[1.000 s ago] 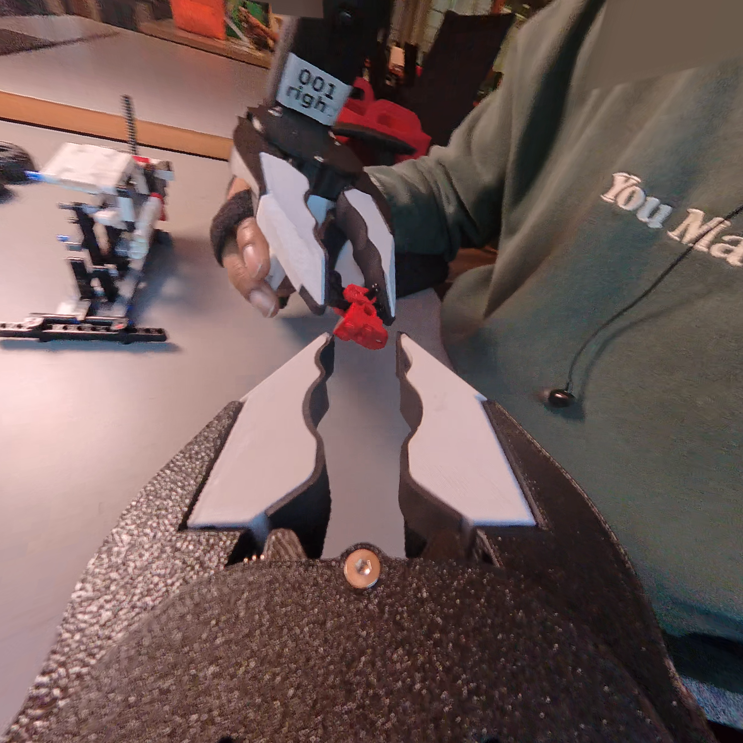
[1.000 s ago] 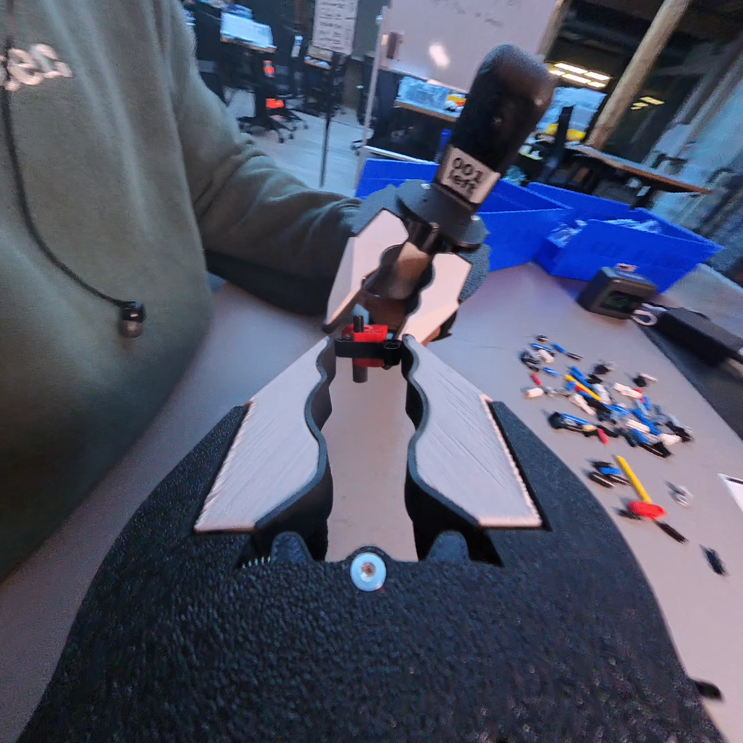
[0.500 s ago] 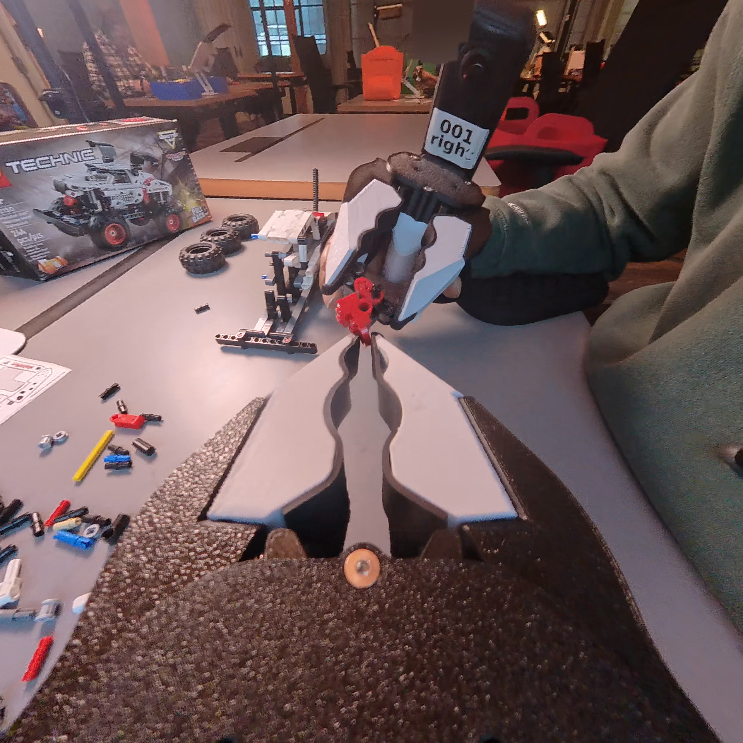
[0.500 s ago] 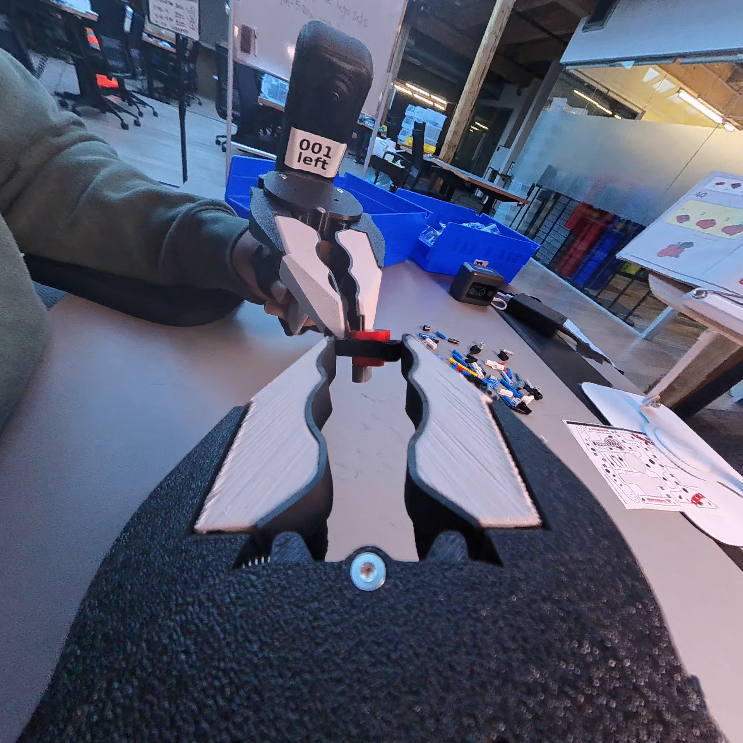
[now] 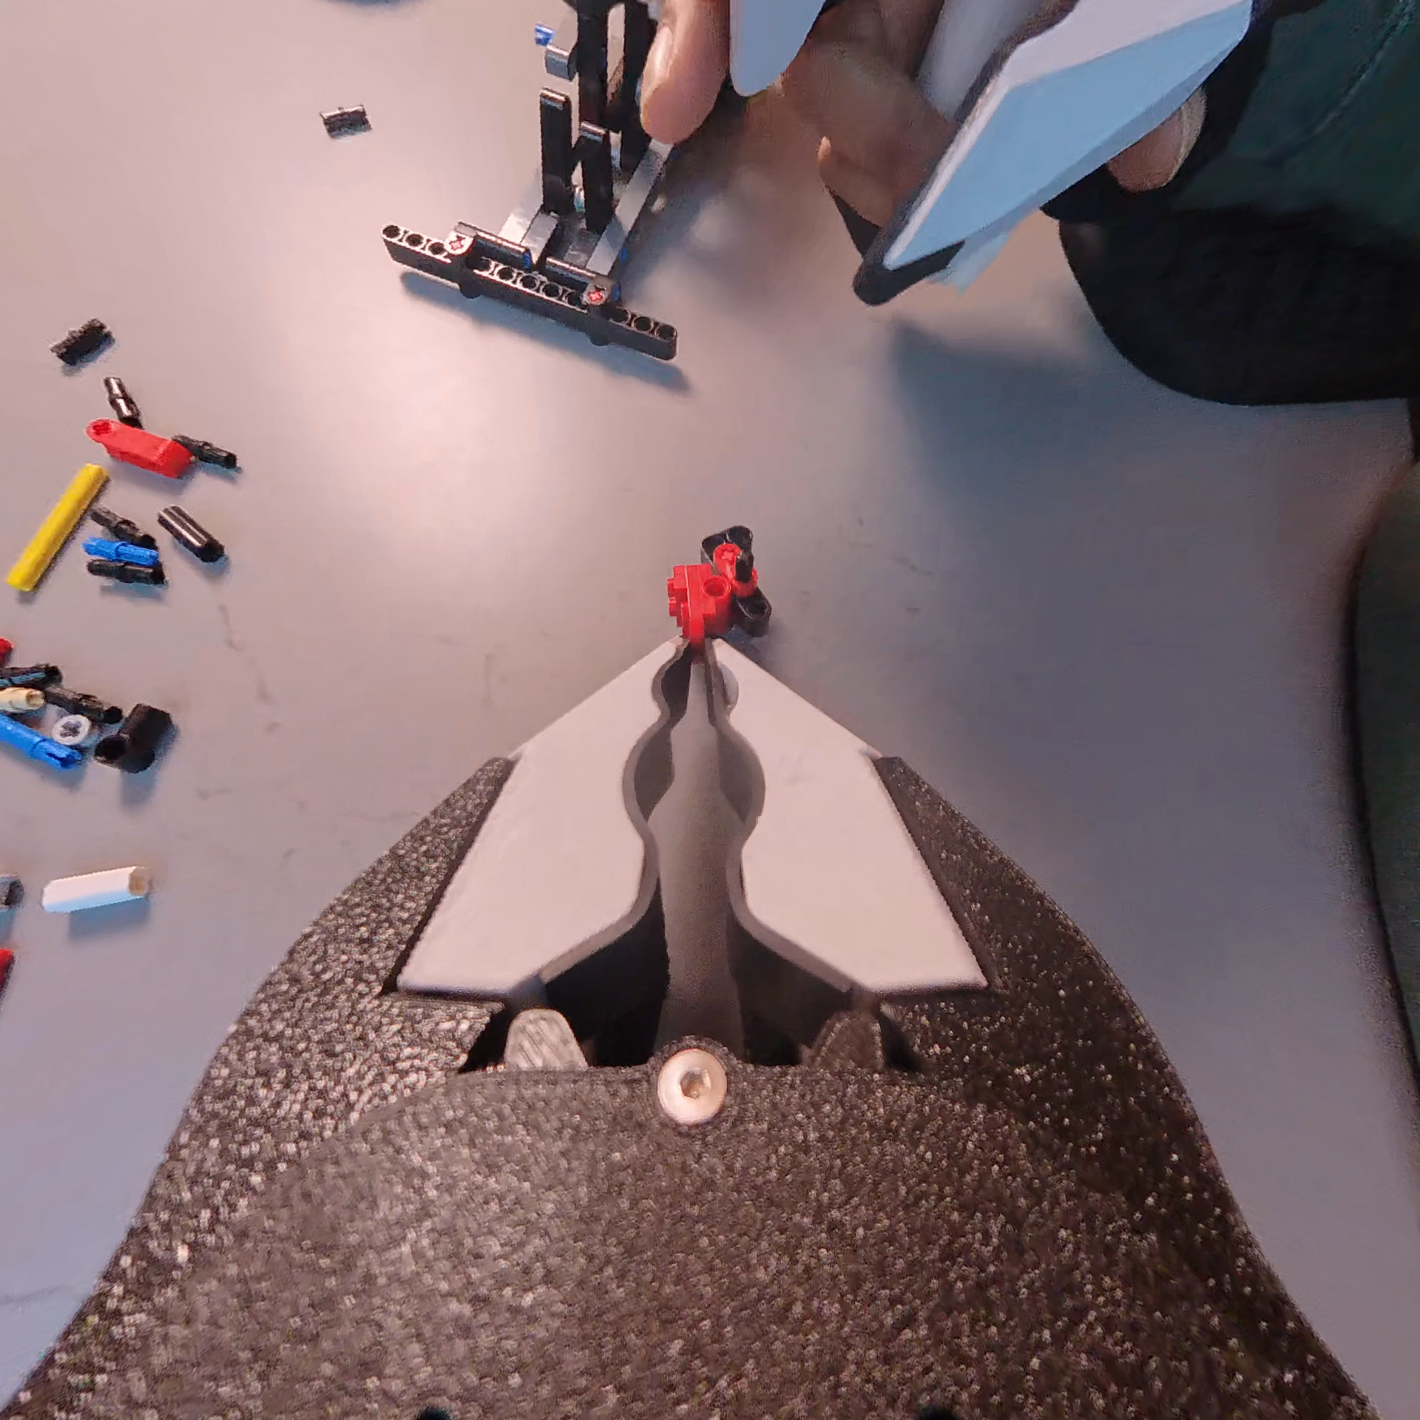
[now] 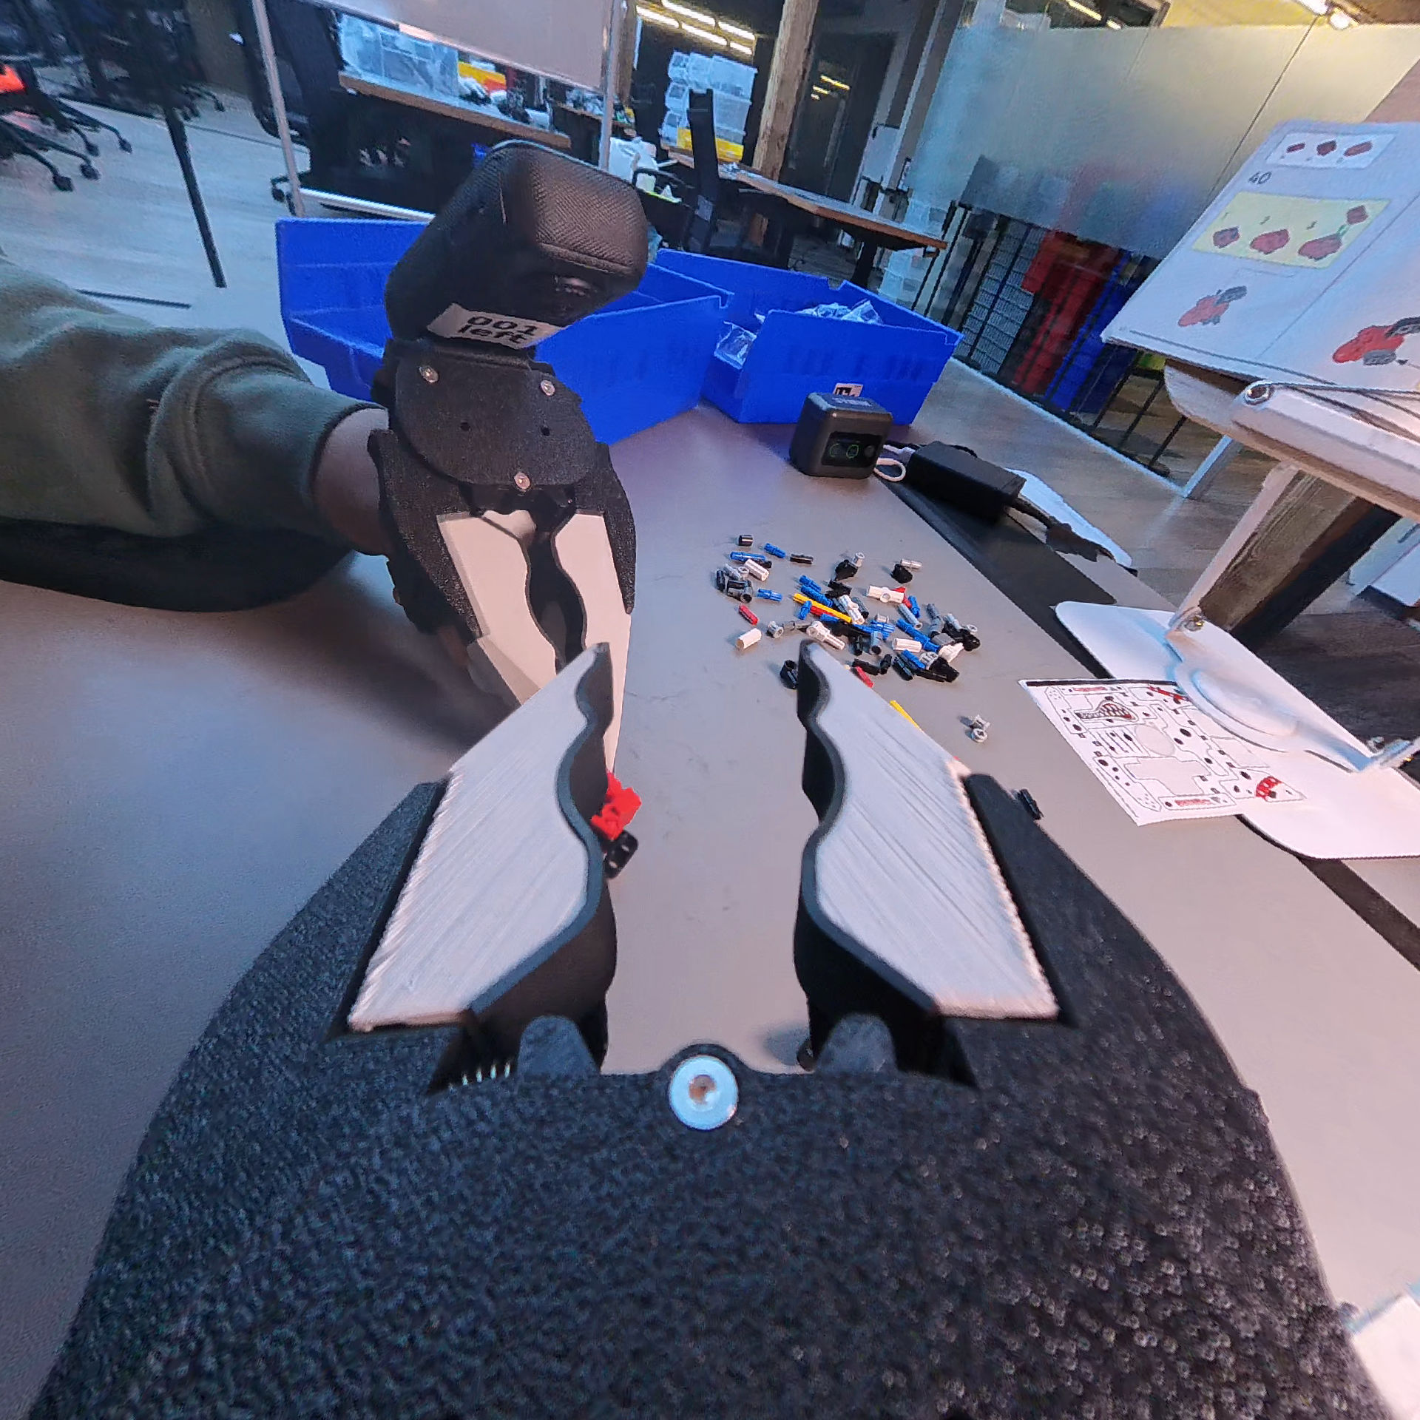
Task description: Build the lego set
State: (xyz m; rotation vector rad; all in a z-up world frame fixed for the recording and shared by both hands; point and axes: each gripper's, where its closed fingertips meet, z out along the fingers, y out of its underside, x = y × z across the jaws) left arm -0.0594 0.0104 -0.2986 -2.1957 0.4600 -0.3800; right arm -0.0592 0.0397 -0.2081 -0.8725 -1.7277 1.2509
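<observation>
My left gripper (image 5: 695,649) is shut on the lower end of a small red and black lego sub-assembly (image 5: 711,595), which it holds just above or on the grey table (image 5: 1037,653). In the right wrist view the left gripper (image 6: 553,638) points down, and the sub-assembly (image 6: 618,807) shows partly behind my right gripper's left finger. My right gripper (image 6: 707,668) is open and empty, a little above and beside the sub-assembly; it shows at the top right of the left wrist view (image 5: 807,184). The part-built black and grey chassis (image 5: 538,261) stands farther back.
Loose small lego parts lie at the left (image 5: 115,522) and show as a heap (image 6: 845,615) in the right wrist view. Blue bins (image 6: 615,346), a black device (image 6: 841,446), a sticker sheet (image 6: 1152,753) and an instruction booklet on a stand (image 6: 1306,253) are beyond. Some 10 cm of space lies between my two pairs of fingers.
My right gripper has opened, let go of the sub-assembly and drawn back. My left gripper has closed on it and brought it down to the table.
</observation>
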